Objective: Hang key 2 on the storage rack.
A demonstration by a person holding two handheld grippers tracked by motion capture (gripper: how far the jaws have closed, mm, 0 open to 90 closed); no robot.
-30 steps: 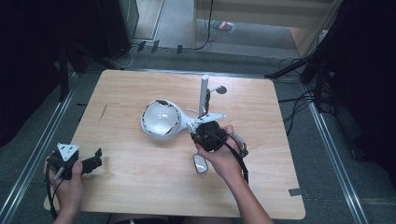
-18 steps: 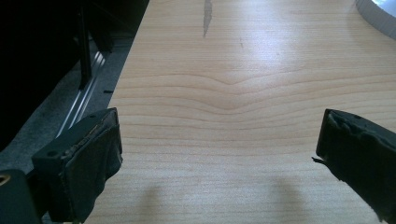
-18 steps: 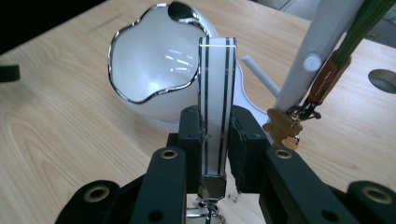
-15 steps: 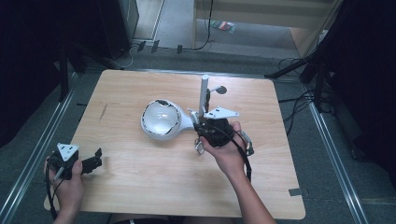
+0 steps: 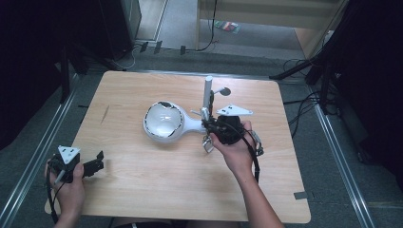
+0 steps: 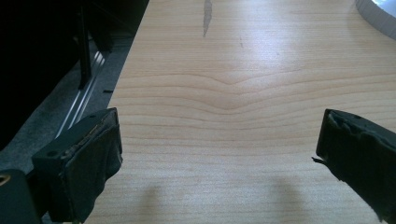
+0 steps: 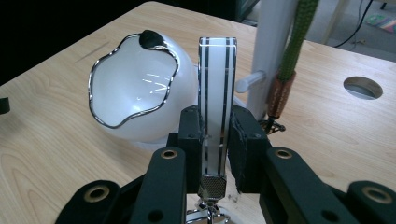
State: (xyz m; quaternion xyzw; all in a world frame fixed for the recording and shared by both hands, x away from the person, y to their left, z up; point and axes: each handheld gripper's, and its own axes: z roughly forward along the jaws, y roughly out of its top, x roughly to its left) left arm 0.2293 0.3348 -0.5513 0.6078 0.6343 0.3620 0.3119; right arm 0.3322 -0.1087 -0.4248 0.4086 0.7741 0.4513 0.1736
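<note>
**Between the right tool's pads: a striped strap standing on end**

Between the pads of the right tool (image 7: 212,140) stands a flat white strap with 2 dark stripes near each edge (image 7: 217,93), clamped at its lower part, its long axis running straight up and away from the tool. A metal-mesh end and a chrome clasp (image 7: 210,200) hang below the grip. From the high view the right tool (image 5: 209,130) sits at mid-bench, right of centre, with the clasp dangling (image 5: 207,144) beneath it.

Just beyond the strap, up and to the left along the tool's line of sight, lies a white globe-shaped bowl with a wavy chrome rim (image 7: 135,93), its opening tipped toward the camera; in the high view it sits just left of the tool (image 5: 164,122). A white upright post (image 5: 208,90) with a green braided cable (image 7: 294,42) stands close behind.

Any next move with the strap probably falls to the right hand, being much nearer. The left tool (image 5: 97,164) rests with jaws wide apart and nothing between them at the bench's (image 5: 142,190) near-left corner, well apart from everything.
</note>
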